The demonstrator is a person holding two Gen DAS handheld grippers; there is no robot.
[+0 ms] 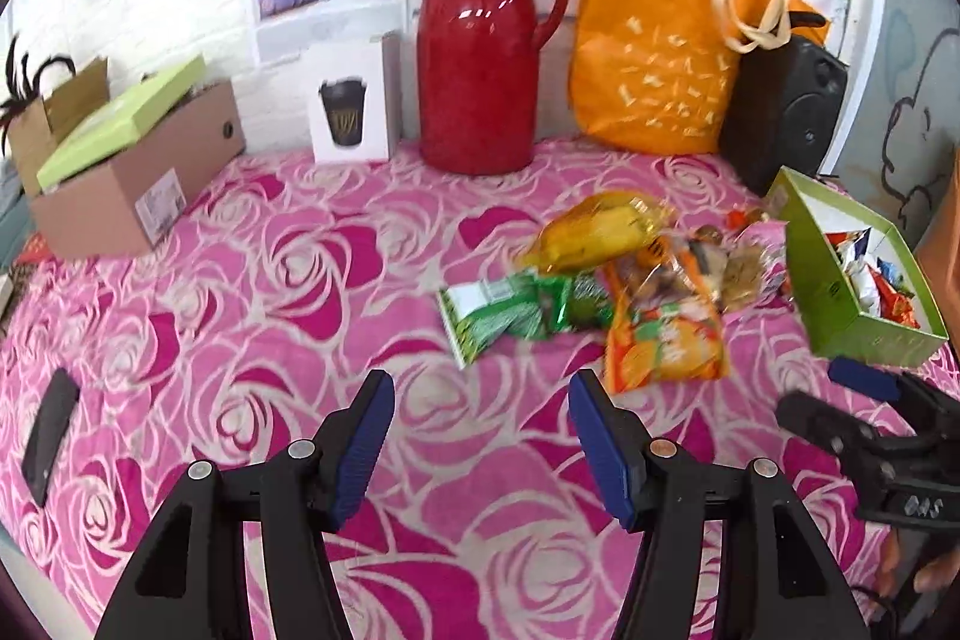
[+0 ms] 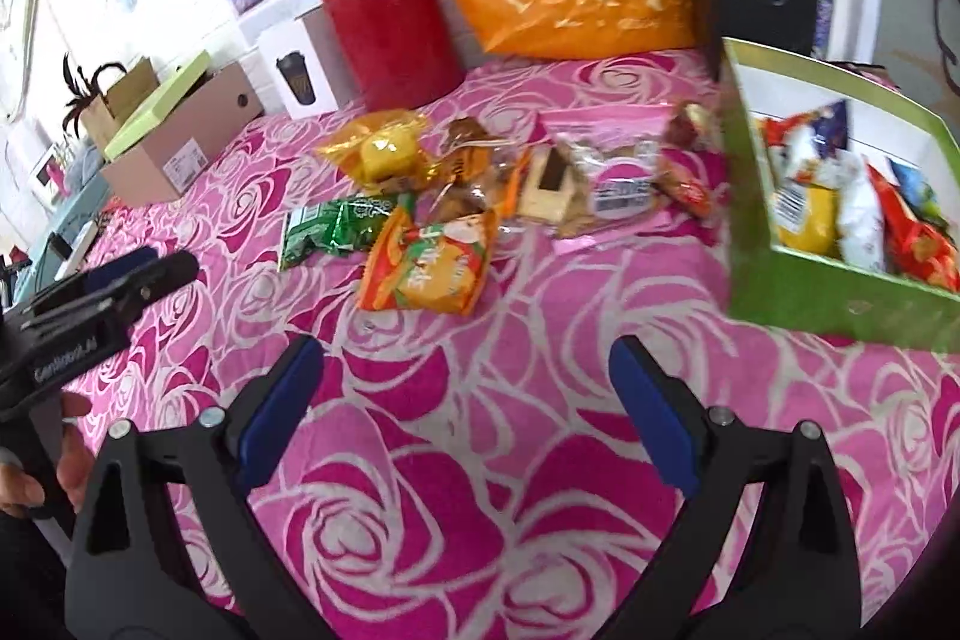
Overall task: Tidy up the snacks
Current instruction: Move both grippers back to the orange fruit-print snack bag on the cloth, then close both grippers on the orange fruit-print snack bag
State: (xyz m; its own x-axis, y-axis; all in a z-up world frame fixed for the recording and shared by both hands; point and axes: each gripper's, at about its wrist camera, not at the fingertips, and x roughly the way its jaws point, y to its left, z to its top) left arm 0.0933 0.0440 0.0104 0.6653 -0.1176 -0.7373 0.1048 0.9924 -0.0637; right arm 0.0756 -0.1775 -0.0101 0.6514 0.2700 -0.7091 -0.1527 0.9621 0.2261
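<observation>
Pink rose-patterned cloth (image 1: 252,292) covers the desk, and a broad bare stretch of it lies in front of both my tools. My left hand-held gripper (image 1: 480,436) hangs over that bare cloth with its blue pads apart and nothing between them. My right hand-held gripper (image 2: 468,412) stands wider, its jaws spread and empty, also over bare cloth.

The loose snacks lie in a heap past the fingertips: a green packet (image 2: 336,232), an orange packet (image 2: 429,268) just in front of it, a yellow-wrapped one (image 2: 378,151) behind, and clear-wrapped biscuits (image 2: 606,184) toward the right. The green box (image 2: 798,286) sits at the right edge of the desk with several packets already inside; its far corner is cut off in the right wrist view, and blur keeps me from reading any labels.

Along the back wall stand a red jug (image 1: 480,52), an orange bag (image 1: 654,28), a black speaker (image 1: 786,112) and a white cup carton (image 1: 354,100). A cardboard box (image 1: 126,184) with a green lid on it fills the left rear corner. A dark flat thing (image 1: 51,430) lies near the left edge; I cannot tell what it is.
</observation>
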